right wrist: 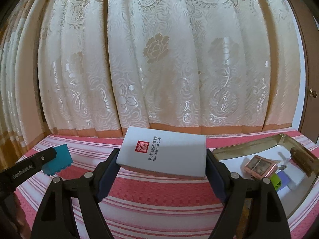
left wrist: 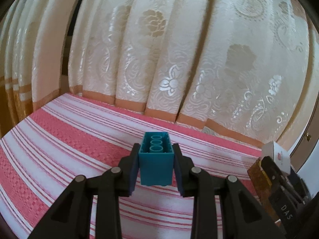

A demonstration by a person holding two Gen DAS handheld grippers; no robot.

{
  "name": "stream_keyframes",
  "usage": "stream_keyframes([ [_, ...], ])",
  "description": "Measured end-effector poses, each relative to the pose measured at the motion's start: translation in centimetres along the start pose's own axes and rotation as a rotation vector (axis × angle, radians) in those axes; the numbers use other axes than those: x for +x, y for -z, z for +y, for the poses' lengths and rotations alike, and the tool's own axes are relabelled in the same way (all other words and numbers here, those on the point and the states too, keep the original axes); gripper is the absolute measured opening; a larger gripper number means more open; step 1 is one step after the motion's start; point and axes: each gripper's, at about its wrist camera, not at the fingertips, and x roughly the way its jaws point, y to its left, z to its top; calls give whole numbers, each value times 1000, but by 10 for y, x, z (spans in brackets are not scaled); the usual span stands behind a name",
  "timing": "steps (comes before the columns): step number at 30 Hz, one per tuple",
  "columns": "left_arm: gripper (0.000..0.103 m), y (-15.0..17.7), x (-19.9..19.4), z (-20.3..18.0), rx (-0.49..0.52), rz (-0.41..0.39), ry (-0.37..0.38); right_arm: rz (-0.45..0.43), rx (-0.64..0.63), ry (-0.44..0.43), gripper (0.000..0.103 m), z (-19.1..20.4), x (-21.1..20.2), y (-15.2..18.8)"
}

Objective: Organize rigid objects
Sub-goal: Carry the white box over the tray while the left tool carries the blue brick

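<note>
My left gripper [left wrist: 156, 155] is shut on a teal toy brick [left wrist: 156, 160], held above the striped cloth with its hollow underside up. The brick also shows in the right wrist view [right wrist: 58, 162], at the left, with the left gripper [right wrist: 47, 155] on it. My right gripper [right wrist: 161, 159] is shut on a white box [right wrist: 163, 155] with a red seal and "The Oriental Club" print, held above the cloth. That box also shows at the right edge of the left wrist view [left wrist: 277, 155].
A pink and white striped cloth [right wrist: 159, 205] covers the table. A metal tin [right wrist: 225, 151] at the right holds a pink card box [right wrist: 260, 166], a green block [right wrist: 276, 181] and small items. A cream curtain [right wrist: 159, 59] hangs behind.
</note>
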Motion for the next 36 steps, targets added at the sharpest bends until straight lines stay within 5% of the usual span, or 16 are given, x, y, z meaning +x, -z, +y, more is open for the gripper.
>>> stream_keyframes([
  [11, 30, 21, -9, -49, 130, -16, -61, -18, -7, 25, 82, -27, -15, 4],
  [36, 30, 54, -34, -130, 110, -47, -75, -39, 17, 75, 82, -105, -52, 9],
])
